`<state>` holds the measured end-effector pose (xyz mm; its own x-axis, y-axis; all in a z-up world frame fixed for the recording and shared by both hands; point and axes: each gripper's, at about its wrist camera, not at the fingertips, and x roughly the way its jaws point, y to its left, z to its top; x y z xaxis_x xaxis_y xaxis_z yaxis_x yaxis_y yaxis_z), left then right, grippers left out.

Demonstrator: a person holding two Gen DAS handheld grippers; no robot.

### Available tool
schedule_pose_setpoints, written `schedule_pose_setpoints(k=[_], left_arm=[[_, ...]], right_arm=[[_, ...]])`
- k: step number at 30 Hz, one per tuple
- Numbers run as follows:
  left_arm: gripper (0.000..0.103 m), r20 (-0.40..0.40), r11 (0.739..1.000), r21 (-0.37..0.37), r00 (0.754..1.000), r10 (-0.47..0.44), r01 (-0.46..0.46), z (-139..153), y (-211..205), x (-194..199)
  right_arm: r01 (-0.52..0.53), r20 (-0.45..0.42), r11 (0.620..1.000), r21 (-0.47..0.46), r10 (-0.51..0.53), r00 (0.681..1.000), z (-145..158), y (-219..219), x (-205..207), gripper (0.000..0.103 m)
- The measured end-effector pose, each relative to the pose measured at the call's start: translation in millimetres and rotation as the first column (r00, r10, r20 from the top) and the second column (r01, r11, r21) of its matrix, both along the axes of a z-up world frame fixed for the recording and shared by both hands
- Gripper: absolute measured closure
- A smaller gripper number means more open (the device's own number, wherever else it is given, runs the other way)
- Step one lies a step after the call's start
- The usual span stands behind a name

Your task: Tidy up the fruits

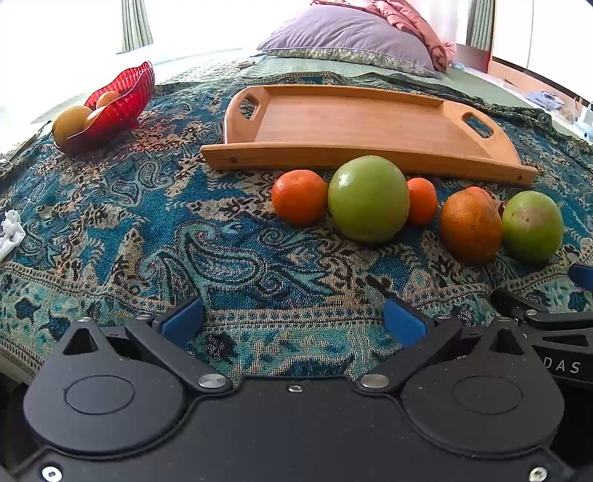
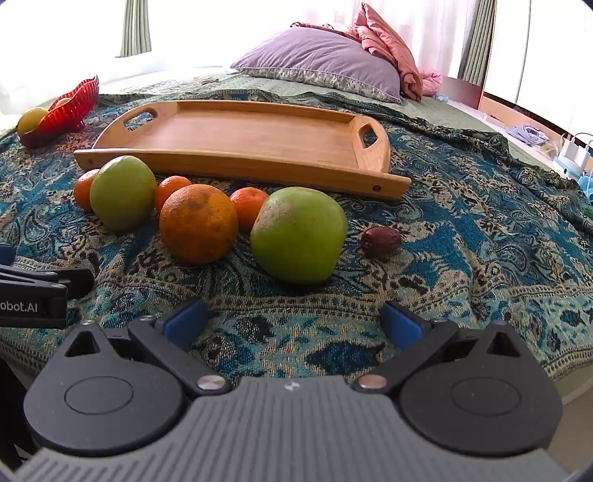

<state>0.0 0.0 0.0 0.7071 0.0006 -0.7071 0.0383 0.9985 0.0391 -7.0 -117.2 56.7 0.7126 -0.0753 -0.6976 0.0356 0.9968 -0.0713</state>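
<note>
Fruit lies in a row on the patterned blue cloth in front of a wooden tray [image 1: 355, 122] [image 2: 244, 133]. In the left wrist view: a tangerine [image 1: 299, 197], a green apple [image 1: 367, 198], a second tangerine [image 1: 422, 201], a large orange [image 1: 470, 224] and another green apple [image 1: 532, 226]. The right wrist view shows the near green apple [image 2: 298, 235], the large orange [image 2: 198, 223], a far apple [image 2: 122, 192], a tangerine [image 2: 247, 207] and a brown date [image 2: 381, 241]. My left gripper [image 1: 294, 320] and right gripper [image 2: 294, 320] both stand open and empty, short of the fruit.
A red glass bowl [image 1: 122, 100] [image 2: 70, 109] with yellow-orange fruit sits at the far left. A purple pillow [image 1: 348, 35] and pink bedding lie beyond the tray. A crumpled white tissue [image 1: 11, 231] lies at the left edge. The bed edge drops off at right.
</note>
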Motion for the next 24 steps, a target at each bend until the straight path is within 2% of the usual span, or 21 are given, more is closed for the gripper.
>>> schedule_pose_setpoints(k=[7, 24], left_arm=[[0.000, -0.003, 1.000, 0.000, 1.000, 0.000, 0.000, 0.0, 0.0, -0.4], [0.000, -0.007, 1.000, 0.000, 1.000, 0.000, 0.000, -0.1, 0.0, 0.2]], right_arm=[[-0.002, -0.015, 1.000, -0.023, 0.002, 1.000, -0.3, 0.2, 0.2, 0.000], [-0.001, -0.014, 1.000, -0.013, 0.000, 1.000, -0.4, 1.4, -0.4, 0.000]])
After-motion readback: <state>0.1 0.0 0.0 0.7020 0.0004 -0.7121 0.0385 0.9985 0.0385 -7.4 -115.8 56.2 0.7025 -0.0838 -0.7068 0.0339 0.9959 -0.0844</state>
